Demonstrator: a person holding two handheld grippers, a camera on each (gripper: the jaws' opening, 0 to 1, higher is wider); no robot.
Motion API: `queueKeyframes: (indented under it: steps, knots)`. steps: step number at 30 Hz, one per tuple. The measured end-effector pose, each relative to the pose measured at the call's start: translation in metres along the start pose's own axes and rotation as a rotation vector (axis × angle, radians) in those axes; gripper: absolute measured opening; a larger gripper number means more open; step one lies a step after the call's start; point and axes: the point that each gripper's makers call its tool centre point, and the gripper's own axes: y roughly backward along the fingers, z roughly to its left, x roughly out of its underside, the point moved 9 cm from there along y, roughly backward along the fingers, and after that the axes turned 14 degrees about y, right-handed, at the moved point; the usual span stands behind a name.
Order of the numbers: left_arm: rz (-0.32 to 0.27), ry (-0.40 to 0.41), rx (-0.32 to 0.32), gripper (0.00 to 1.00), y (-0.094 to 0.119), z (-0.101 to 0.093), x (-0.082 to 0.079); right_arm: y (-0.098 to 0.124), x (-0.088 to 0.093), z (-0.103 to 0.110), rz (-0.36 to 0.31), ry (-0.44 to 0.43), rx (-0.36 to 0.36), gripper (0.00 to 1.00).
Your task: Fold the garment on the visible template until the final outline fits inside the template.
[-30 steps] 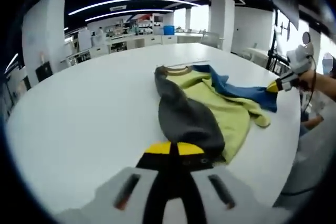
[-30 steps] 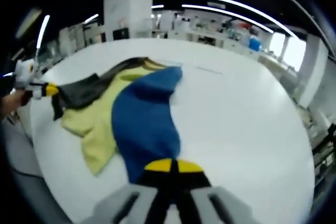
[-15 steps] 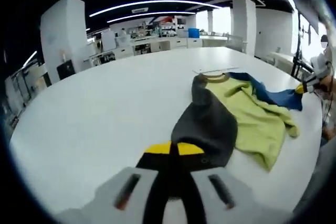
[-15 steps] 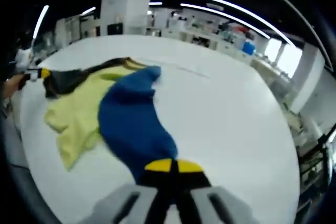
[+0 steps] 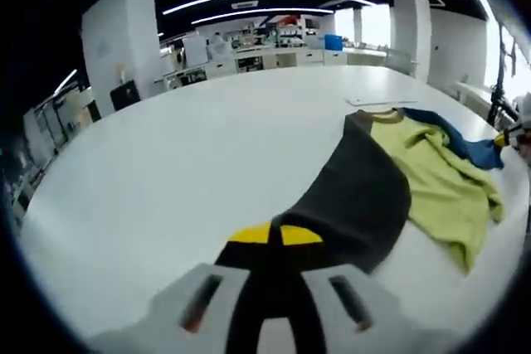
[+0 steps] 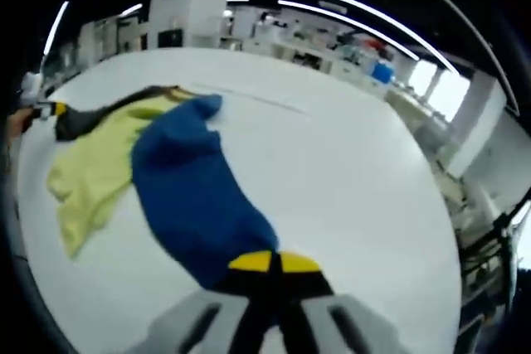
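A tri-colour garment (image 5: 431, 180) lies spread on a white round desk (image 5: 182, 163), at the right of the left gripper view. The left claw (image 5: 275, 235), at the bottom centre, is clamped on its dark grey sleeve (image 5: 353, 196). In the right gripper view, the right claw (image 6: 275, 262), at the bottom centre, is clamped on the blue sleeve (image 6: 195, 196), with the yellow body (image 6: 91, 167) at the left. A thin pale template sheet (image 5: 377, 101) lies just beyond the collar.
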Motion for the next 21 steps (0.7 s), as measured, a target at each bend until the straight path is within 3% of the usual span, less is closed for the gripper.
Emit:
queueKeyframes:
  steps: [5,8,13,19,21]
  knots:
    - [0.022,-0.031,-0.057,0.00,-0.009,0.008,-0.001,-0.010,0.005,-0.015,0.020,-0.010,0.026,0.00]
    - [0.035,-0.112,-0.096,0.00,-0.013,0.014,-0.004,-0.014,0.007,-0.024,0.039,0.005,0.060,0.00]
    - [0.034,-0.073,-0.070,0.00,-0.023,0.018,-0.010,-0.019,0.009,-0.035,0.040,0.008,0.090,0.00]
    - [0.051,-0.165,-0.095,0.00,-0.030,0.024,-0.014,-0.027,0.016,-0.051,0.071,0.007,0.136,0.00]
    - [0.058,-0.162,-0.104,0.00,-0.033,0.025,-0.016,-0.029,0.019,-0.056,0.084,0.011,0.144,0.00]
